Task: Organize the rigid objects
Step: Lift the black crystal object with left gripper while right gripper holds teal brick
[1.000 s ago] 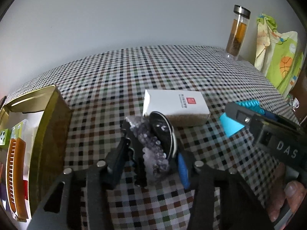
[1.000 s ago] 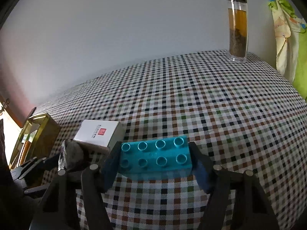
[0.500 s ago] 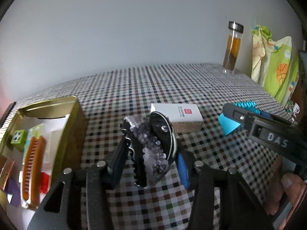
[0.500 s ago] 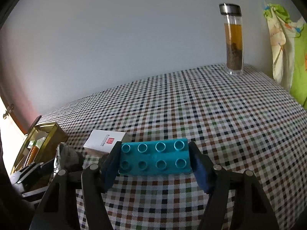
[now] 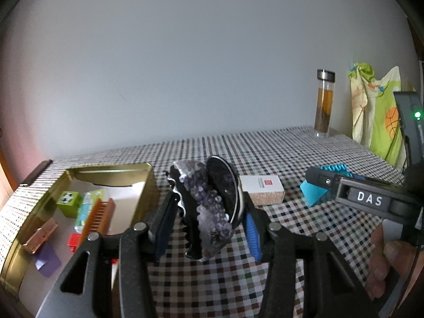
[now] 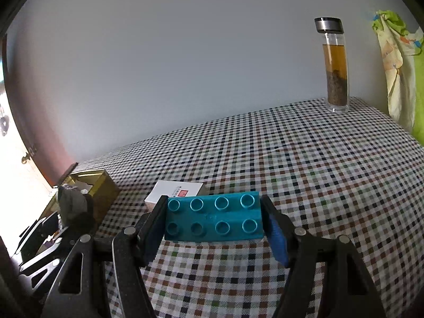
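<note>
A purple crystal geode chunk (image 5: 209,209) is clamped in the left hand-held gripper (image 5: 206,222). The open gold metal tin (image 5: 148,185) lies just left, nearer this hand. A turquoise studded plastic brick (image 6: 214,220) is clamped lengthwise in the right hand-held gripper (image 6: 214,225), farther right.

Gold tin (image 5: 148,185): lower left corner cut by frame edge; contents partly behind left gripper (image 5: 206,222). White box (image 5: 262,188): print illegible. Person's hand (image 5: 389,262): cut off lower right. Teal brick (image 5: 318,193): mostly behind right gripper (image 5: 344,185).
</note>
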Tool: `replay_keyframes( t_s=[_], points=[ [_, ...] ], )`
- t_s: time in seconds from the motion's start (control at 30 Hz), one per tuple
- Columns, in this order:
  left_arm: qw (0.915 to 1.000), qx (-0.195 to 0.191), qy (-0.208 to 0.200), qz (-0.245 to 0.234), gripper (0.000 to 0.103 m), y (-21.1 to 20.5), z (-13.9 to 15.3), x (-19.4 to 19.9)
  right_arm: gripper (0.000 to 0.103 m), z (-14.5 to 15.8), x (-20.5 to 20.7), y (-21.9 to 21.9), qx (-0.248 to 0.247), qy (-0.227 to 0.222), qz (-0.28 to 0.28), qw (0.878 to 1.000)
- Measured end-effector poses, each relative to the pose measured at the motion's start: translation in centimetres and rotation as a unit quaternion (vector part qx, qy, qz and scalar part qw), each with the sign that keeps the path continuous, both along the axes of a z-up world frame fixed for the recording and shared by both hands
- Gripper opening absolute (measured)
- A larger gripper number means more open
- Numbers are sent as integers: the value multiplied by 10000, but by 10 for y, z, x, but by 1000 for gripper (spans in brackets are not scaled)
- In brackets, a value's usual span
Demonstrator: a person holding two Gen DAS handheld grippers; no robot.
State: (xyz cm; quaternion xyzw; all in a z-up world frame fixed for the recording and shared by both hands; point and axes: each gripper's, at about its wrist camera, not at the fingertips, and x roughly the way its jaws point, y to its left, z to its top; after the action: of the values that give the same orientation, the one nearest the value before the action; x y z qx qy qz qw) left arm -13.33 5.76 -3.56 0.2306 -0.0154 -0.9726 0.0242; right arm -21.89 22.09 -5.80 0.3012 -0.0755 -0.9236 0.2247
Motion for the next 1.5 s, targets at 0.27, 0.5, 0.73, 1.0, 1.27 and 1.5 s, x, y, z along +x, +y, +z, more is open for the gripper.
replay_keyframes(
  t_s=[0.27, 0.5, 0.73, 1.0, 1.27, 1.5],
  points=[
    [9995, 119, 282, 84, 47, -12, 4, 18, 69, 10, 23, -11, 407, 616, -105, 9972],
    [9989, 47, 469, 61, 37, -11, 7, 29, 69, 17, 55, -26, 611, 1167, 41, 9913],
    [9991, 172, 381, 28, 37, -16, 6, 28, 69, 21, 70, -28, 572, 1398, 56, 9885],
    [9993, 319, -68, -183, 69, -19, 0, 21, 69, 19, 63, -20, 351, 1196, -30, 9922],
    [9968, 270, -537, -531, 78, -11, -8, 19, 69, 19, 59, -19, 253, 1079, 9, 9938],
    [9891, 140, -1135, -929, 78, 2, -22, 4, 69, 18, 57, -18, 207, 1027, 14, 9945]
  ],
)
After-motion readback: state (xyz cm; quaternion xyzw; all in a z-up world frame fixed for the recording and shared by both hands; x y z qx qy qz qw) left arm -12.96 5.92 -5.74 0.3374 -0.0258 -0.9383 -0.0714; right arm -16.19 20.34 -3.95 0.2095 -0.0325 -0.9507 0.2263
